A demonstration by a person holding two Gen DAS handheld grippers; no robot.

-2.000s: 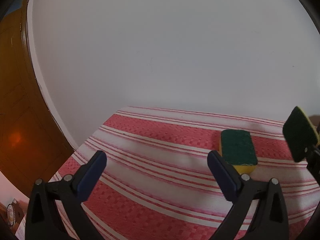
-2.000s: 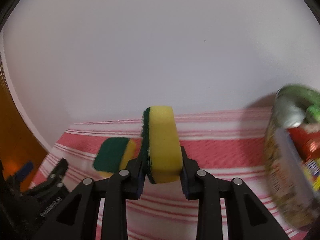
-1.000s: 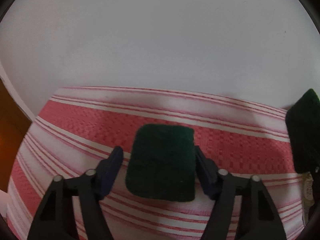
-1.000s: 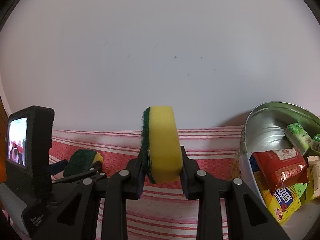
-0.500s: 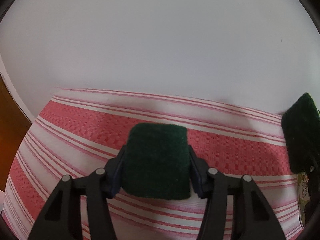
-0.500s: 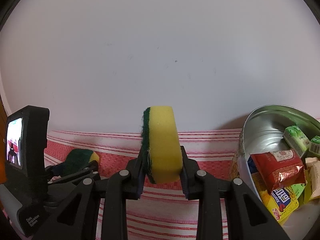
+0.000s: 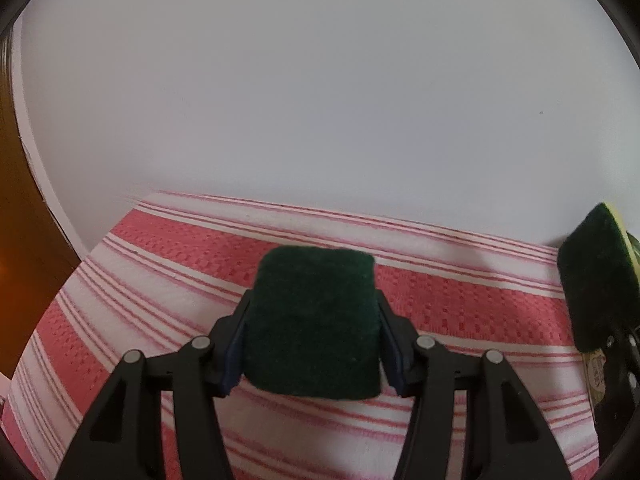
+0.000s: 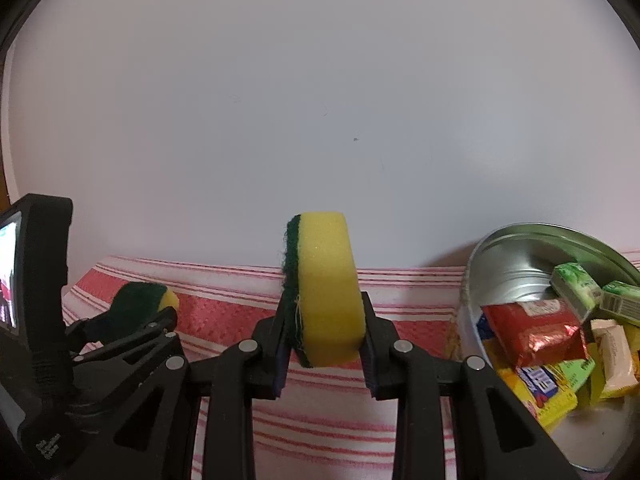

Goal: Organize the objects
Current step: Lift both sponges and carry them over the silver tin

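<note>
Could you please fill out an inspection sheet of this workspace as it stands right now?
Surface: red-and-white striped cloth.
Job's things: two green-and-yellow sponges, one per gripper.
Clutter: round metal tin at the right, holding wrapped snack packets.
Grippers: left gripper shut on left sponge, green side up; right gripper shut on right sponge, standing on edge.
Cables: nothing seen.
Surroundings: plain white wall; brown wood at far left.
</note>
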